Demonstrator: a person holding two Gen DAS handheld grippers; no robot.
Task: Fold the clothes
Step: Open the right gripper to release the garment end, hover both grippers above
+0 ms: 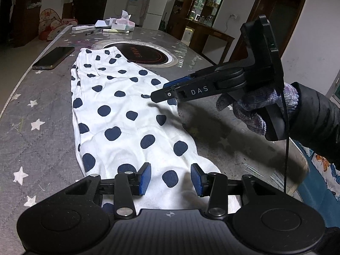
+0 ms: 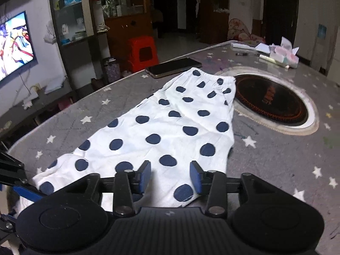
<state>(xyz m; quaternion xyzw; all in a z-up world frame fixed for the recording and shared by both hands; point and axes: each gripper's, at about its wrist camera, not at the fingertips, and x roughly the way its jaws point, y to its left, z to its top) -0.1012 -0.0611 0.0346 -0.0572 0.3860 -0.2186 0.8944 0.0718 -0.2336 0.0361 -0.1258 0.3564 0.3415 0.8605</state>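
Note:
A white garment with navy polka dots (image 1: 125,114) lies flat and lengthwise on the grey star-patterned table (image 1: 31,140), its elastic waistband at the far end. My left gripper (image 1: 171,178) stands open over the garment's near end, with cloth showing between its blue pads but not pinched. A gloved hand holds my right gripper (image 1: 156,96) from the right, its tips just above the garment's right edge. In the right wrist view the right gripper (image 2: 170,176) is open above the garment (image 2: 170,127), near its lower corner, with nothing pressed between the pads.
A dark phone (image 1: 54,57) lies left of the waistband. A round black hotplate (image 1: 146,55) is set into the table behind the garment. A tissue box (image 1: 123,24), papers and a pen sit at the far end. The table's edge runs close on the right.

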